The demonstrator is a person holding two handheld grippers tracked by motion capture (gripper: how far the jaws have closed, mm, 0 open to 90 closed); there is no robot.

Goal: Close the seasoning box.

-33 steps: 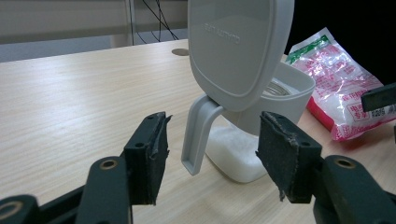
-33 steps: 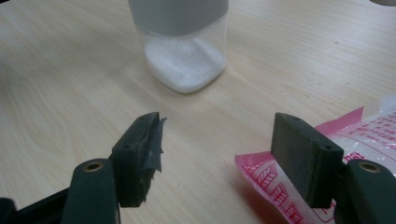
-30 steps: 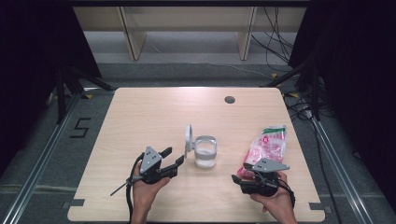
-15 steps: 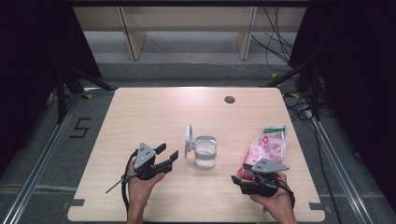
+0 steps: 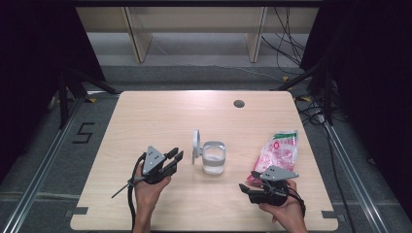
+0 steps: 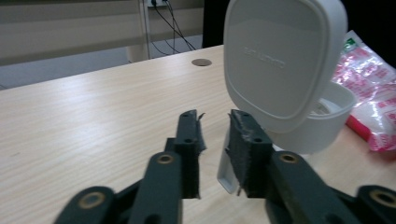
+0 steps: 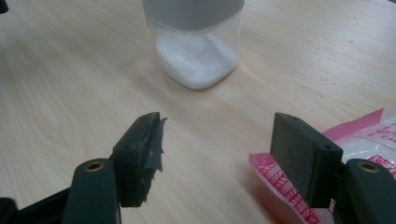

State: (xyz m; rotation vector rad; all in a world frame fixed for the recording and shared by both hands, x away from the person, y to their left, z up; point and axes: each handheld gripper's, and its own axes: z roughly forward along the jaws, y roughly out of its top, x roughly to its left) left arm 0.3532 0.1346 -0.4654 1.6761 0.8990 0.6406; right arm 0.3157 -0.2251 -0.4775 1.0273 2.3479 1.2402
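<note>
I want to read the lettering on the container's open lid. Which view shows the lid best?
The left gripper view: the lid faces the camera, large, with faint embossed lettering. The high view shows it edge-on and small. The right gripper view catches the container body.

We hold our left gripper (image 5: 174, 158) low over the table, pointing up and right. Its jaws have just been closing and have a small gap, nothing between them. Our right gripper (image 5: 248, 187) rests low, jaws wide apart, pointing left.
</note>
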